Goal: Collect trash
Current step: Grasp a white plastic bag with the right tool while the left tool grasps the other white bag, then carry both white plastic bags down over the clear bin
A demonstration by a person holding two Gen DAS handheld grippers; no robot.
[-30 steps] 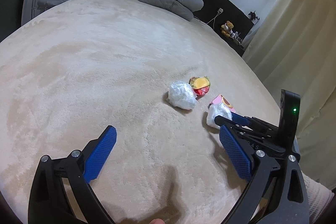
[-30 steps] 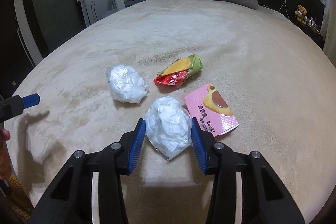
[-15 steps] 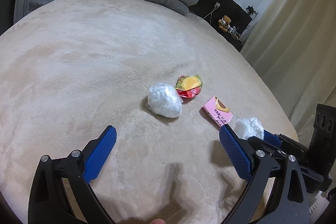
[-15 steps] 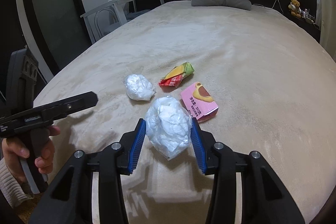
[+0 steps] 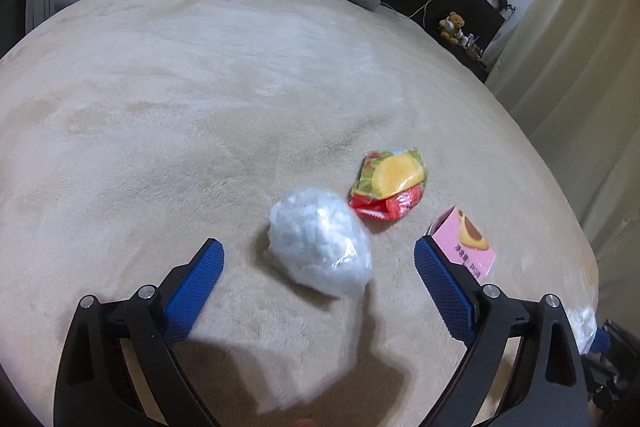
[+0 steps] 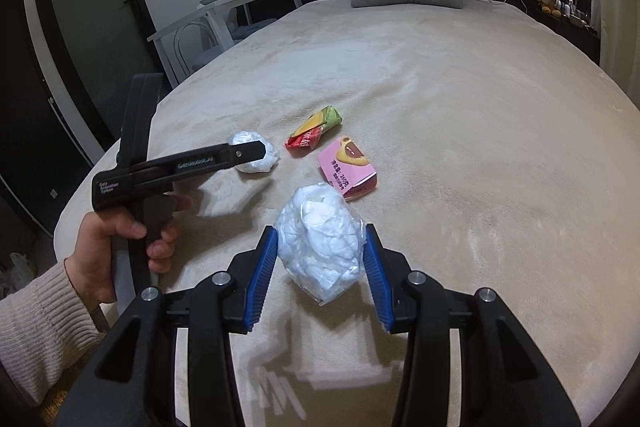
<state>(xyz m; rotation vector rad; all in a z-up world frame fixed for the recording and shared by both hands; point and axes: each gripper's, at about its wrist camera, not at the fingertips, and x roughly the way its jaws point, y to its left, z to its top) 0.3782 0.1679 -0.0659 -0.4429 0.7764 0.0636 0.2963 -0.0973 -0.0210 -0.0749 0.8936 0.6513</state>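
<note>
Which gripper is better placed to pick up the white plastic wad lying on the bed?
Left. The left gripper frames the wad, jaws closing, untouched; the right gripper already holds another wad.

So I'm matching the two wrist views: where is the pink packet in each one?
Left wrist: pink packet at lower right, partly behind the left claw's right finger.
Right wrist: pink packet near centre, just beyond the wad in the right claw.
Shared landmark: the red-yellow wrapper lies beside it.
</note>
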